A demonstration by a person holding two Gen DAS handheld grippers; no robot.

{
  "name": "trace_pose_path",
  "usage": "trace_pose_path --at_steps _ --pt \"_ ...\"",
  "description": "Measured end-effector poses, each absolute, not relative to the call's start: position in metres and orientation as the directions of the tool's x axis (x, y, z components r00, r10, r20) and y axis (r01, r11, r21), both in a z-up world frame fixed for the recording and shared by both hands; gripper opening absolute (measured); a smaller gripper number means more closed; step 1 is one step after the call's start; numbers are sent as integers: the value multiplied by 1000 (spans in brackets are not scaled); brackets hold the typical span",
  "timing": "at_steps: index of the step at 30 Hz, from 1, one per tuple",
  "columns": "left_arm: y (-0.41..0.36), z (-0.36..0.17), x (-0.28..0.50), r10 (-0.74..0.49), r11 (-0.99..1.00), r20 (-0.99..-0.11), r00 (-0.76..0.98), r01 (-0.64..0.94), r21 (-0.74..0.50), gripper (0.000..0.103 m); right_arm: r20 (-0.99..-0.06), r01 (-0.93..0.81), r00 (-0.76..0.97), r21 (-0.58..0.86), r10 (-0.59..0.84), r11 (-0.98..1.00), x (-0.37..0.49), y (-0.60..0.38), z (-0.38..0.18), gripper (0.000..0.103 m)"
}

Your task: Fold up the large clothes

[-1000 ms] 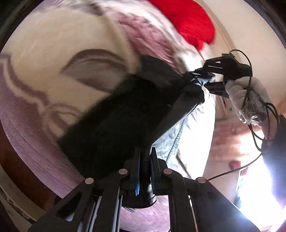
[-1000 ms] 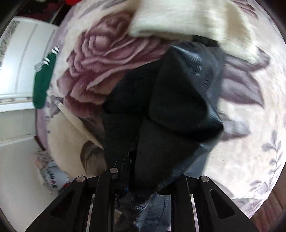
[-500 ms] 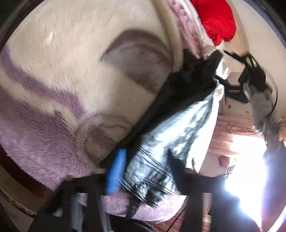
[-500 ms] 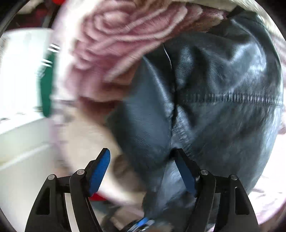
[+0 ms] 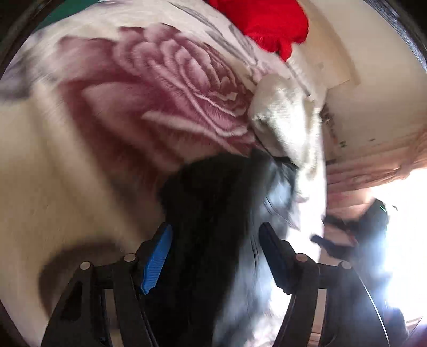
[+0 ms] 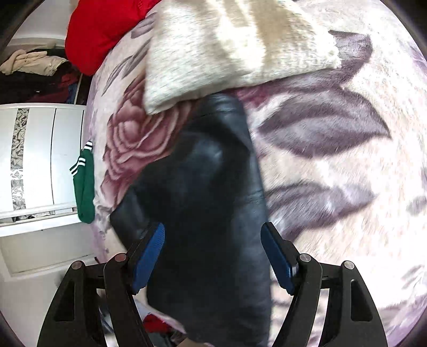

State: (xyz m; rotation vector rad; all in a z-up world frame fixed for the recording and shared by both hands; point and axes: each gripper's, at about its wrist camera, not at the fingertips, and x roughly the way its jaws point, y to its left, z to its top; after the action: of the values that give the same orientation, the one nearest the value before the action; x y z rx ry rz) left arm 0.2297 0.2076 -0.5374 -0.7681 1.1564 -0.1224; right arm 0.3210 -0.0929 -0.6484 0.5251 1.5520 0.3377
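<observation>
jacket: a black leather jacket (image 6: pixel 213 202) lies on the bed, on a plush floral blanket (image 6: pixel 333 149), its far end tucked just under the edge of a cream fleece blanket (image 6: pixel 229 48).

right hand-held gripper (image 6: pixel 213 253): jaws spread wide, having just been opening. leather shows between the blue pads (image 6: pixel 149 253), but neither pad presses on it, so i read this as a release with the garment resting on the bed under its own weight.

left hand-held gripper (image 5: pixel 213 253): jaws also apart, though they have just been closing a little after opening. the jacket (image 5: pixel 213 202) sits between them, dark and blurred; i see no pinch on it.

why it lies as it does, my judgement: the jacket looks doubled into a long narrow bundle, which fits a fold just laid down. both grippers hang over its near end, probably placed to retake an edge for the next fold.

view differences:
- right wrist view shows the jacket's full length, the seam across it, a green striped sock (image 6: pixel 85 186) at the bed edge, a white cabinet (image 6: pixel 40 160) and a red garment (image 6: pixel 101 34) beyond. the other gripper is absent from it.
- left wrist view shows the rose print, the red garment (image 5: pixel 267 21) and the right hand-held gripper (image 5: pixel 344 235) as a blurred shape against strong window glare. jacket detail is lost there.
</observation>
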Motion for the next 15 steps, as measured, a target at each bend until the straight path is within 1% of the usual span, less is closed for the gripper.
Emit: trace_pose_path --at_steps 1,2,5,9,10,11,12,13,15 --pt "206 -545 243 -459 754 -785 416 -285 -592 11 -858 115 12 512 514 851 326 -96 -653 76" --pt "204 -553 254 -447 767 -803 394 -294 -571 5 -859 107 17 510 512 853 331 -99 -659 76" --pt "216 -578 263 -431 758 -828 358 -354 -548 5 -862 91 30 506 505 858 357 -96 -681 76" --pt "229 -603 265 -447 731 -826 343 -392 -558 5 -857 49 19 516 515 855 404 -76 -716 76" --pt "228 -604 266 -450 731 -823 346 -386 -562 5 -857 36 -7 515 515 857 411 -70 -724 68" --pt "228 -600 264 -445 737 -825 349 -381 -558 6 -864 20 -18 502 503 864 421 -61 -735 34" --pt "229 -602 265 -443 739 -824 354 -376 -559 6 -865 0 -22 501 501 865 426 -54 -740 33" --pt "230 -605 265 -452 730 -817 359 -378 -570 7 -881 -22 -20 472 472 881 431 -48 -745 30" --pt "235 -610 262 -481 695 -796 368 -394 -602 8 -903 -4 -18 429 429 903 440 -44 -762 29"
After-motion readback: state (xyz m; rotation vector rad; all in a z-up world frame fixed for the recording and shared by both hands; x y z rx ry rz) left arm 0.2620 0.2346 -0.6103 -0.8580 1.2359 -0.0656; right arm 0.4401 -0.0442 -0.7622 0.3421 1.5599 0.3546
